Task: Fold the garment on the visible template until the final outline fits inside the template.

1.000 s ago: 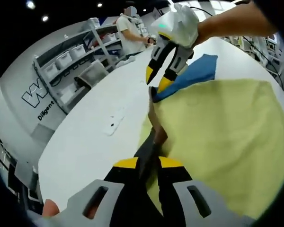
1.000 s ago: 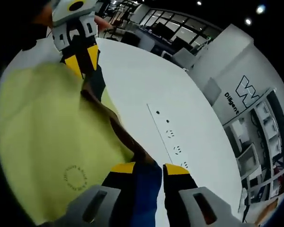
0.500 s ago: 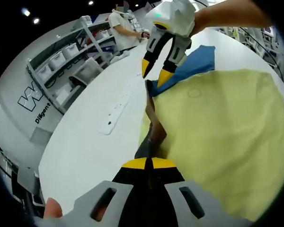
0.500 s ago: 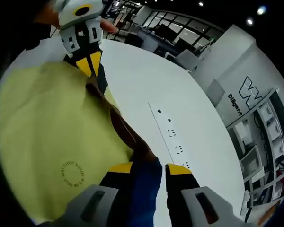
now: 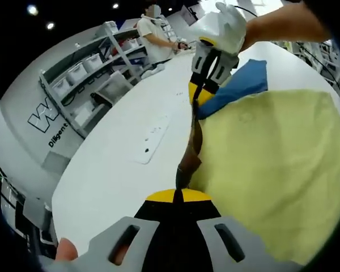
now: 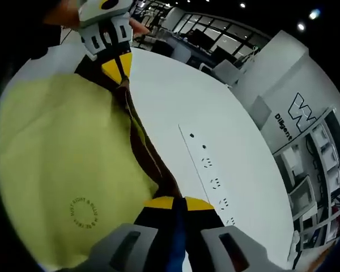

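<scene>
Your left gripper (image 5: 175, 195) is clamped on the dark brown edge of the pale yellow fabric garment (image 5: 272, 170), which lies on the white table (image 5: 119, 164) over a blue template sheet (image 5: 241, 85). Your right gripper (image 6: 178, 201) pinches that same edge, pulled taut between both.

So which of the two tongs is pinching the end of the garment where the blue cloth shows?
The right tongs, shut on the garment at the blue part. The left tongs grip the opposite end, where the dark edge meets yellow fabric.
</scene>
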### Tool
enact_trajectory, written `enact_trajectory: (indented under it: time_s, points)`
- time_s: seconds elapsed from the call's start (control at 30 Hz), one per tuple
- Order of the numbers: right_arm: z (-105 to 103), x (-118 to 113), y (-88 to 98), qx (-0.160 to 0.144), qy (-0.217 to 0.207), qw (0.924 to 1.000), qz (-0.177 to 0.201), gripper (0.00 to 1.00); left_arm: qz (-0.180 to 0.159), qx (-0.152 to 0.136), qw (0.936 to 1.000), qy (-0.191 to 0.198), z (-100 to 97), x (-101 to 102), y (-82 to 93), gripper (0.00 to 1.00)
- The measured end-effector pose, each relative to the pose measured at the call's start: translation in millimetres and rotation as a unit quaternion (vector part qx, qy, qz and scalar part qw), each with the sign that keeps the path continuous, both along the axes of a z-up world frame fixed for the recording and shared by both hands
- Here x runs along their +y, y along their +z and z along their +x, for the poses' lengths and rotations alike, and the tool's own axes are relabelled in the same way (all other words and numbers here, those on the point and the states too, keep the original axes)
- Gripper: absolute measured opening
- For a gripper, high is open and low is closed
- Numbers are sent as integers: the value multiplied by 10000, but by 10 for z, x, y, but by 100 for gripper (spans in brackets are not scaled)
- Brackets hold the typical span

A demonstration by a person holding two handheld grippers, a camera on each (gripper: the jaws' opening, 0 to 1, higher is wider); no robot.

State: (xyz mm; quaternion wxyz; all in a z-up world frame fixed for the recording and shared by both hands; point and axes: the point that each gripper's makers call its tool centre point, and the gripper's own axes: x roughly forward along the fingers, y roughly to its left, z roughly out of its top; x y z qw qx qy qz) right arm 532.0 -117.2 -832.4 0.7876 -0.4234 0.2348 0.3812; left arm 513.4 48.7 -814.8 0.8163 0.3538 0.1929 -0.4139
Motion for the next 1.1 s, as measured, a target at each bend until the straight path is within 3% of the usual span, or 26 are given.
enact_trajectory:
  time_s: [0.23, 0.47, 0.63, 0.77, 0.87, 1.0, 1.07, 1.1]
  points:
    - [27, -5, 113, 63, -206, 9992, 326, 0, 213, -59, 9998, 6, 264, 1, 6, 7]
    - [177, -19, -24, 11, -659, 9973, 336, 0, 281, 39, 9993, 257, 502, -57, -114, 7]
    - [236, -41, -129, 58, -854, 9958, 328, 0, 382, 81, 9983, 440, 540, -52, -245, 8]
    - [293, -89, -180, 18, -1052, 9940, 295, 0, 183, 160, 9954, 922, 632, 37, -265, 21]
    - [288, -91, -190, 37, -1060, 9938, 321, 0, 172, 188, 9953, 932, 631, 64, -274, 15]
    - [270, -97, -169, 8, -1051, 9940, 311, 0, 203, 181, 9948, 977, 608, 125, -257, 14]
    - [271, -92, -114, -35, -1074, 9933, 422, 0, 28, 192, 9954, 939, 572, 101, -216, 13]
    - [236, -35, -99, 113, -1110, 9909, 749, 0, -81, 245, 9959, 872, 529, 67, -208, 11]
